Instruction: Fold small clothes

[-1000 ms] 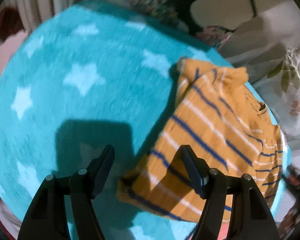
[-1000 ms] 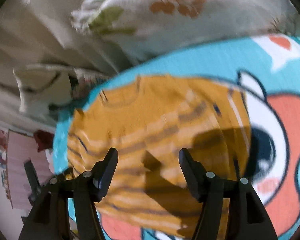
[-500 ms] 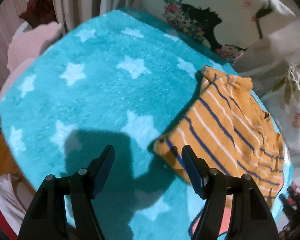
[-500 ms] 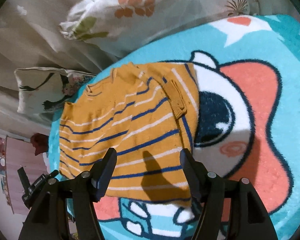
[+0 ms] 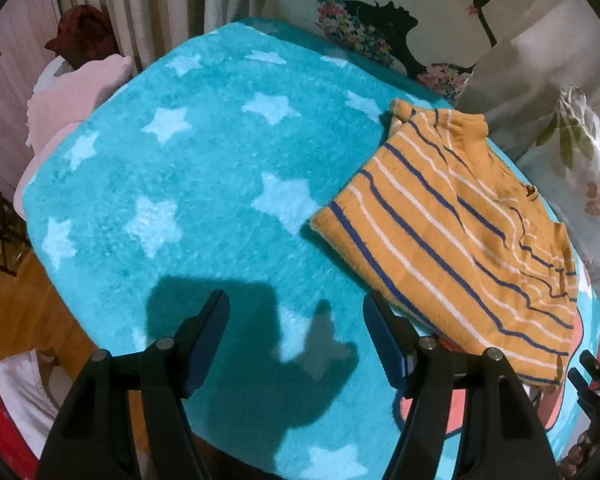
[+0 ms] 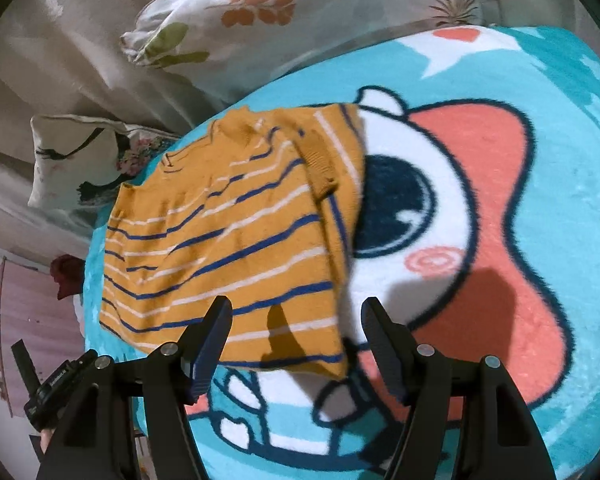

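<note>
I see the mustard striped sweater (image 5: 452,236) lying folded on the turquoise blanket (image 5: 188,168), and I place everything else from it. In the left wrist view my left gripper (image 5: 296,338) hangs over bare starred blanket just beside the sweater's lower left edge, its fingers (image 5: 210,332) apart with nothing between them; only its shadow falls on the pile. In the right wrist view my right gripper (image 6: 296,340) hovers above the sweater's near hem, fingers (image 6: 214,334) also apart and empty, the left one over the hem and the right one over the blanket's cartoon print (image 6: 480,216) beside the sweater. A sleeve cuff (image 6: 320,160) lies folded across the sweater's top. Beyond its far edge are a floral pillow (image 6: 256,8) and a pillow with a dark silhouette print (image 5: 384,20).
</note>
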`<action>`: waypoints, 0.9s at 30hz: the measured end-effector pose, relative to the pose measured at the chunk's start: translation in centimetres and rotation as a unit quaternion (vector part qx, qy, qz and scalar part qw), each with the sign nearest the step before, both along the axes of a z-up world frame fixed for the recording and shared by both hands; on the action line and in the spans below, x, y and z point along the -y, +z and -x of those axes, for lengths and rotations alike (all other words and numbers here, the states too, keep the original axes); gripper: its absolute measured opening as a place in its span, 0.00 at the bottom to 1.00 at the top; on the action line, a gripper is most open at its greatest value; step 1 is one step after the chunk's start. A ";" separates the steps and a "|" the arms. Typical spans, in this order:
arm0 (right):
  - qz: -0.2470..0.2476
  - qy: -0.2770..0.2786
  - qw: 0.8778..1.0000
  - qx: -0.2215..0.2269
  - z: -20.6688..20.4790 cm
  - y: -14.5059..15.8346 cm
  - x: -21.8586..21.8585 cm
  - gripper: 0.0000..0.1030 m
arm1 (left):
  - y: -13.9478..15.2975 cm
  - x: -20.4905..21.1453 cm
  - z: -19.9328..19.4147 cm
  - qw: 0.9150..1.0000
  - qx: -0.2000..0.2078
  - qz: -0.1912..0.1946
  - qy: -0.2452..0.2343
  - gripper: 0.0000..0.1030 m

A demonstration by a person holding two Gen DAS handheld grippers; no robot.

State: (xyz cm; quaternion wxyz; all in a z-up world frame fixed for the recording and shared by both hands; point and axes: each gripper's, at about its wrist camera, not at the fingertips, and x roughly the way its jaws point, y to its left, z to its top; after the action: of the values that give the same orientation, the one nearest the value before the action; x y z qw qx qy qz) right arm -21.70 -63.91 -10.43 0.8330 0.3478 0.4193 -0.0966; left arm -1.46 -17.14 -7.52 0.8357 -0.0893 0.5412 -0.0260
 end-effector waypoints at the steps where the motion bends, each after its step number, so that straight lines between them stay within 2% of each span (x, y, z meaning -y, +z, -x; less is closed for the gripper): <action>1: -0.001 -0.003 1.000 0.000 0.1 0.2 0.2 0.70 | -0.1 0.1 -0.1 1.000 -0.001 0.001 -0.001 0.66; 6: 0.003 -0.008 1.000 0.005 -1.2 1.9 -0.5 0.70 | -0.2 0.1 -2.4 1.000 0.002 0.008 -0.017 0.66; 11: 0.002 0.032 0.999 0.005 -5.7 3.2 -4.9 0.70 | -0.6 -1.5 -4.9 0.999 0.001 0.025 -0.030 0.66; 17: 0.012 0.105 0.994 -0.019 -13.4 3.5 -13.0 0.70 | -2.9 -3.2 -6.9 0.996 -0.020 0.070 -0.052 0.66; 23: 0.037 0.173 0.982 -0.060 -23.2 3.2 -21.3 0.70 | -5.0 -2.8 -8.1 0.987 -0.041 0.127 -0.086 0.66; 27: 0.038 0.186 0.977 -0.092 -29.0 1.9 -24.8 0.70 | -5.6 -1.7 -7.9 0.981 -0.037 0.149 -0.115 0.66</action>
State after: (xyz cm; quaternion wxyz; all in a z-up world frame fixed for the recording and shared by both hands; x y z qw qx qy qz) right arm 7.31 -39.07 -8.51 0.8066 0.2215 0.5479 0.0127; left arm 6.45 -15.40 -13.10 0.7836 -0.1509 0.5688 -0.1994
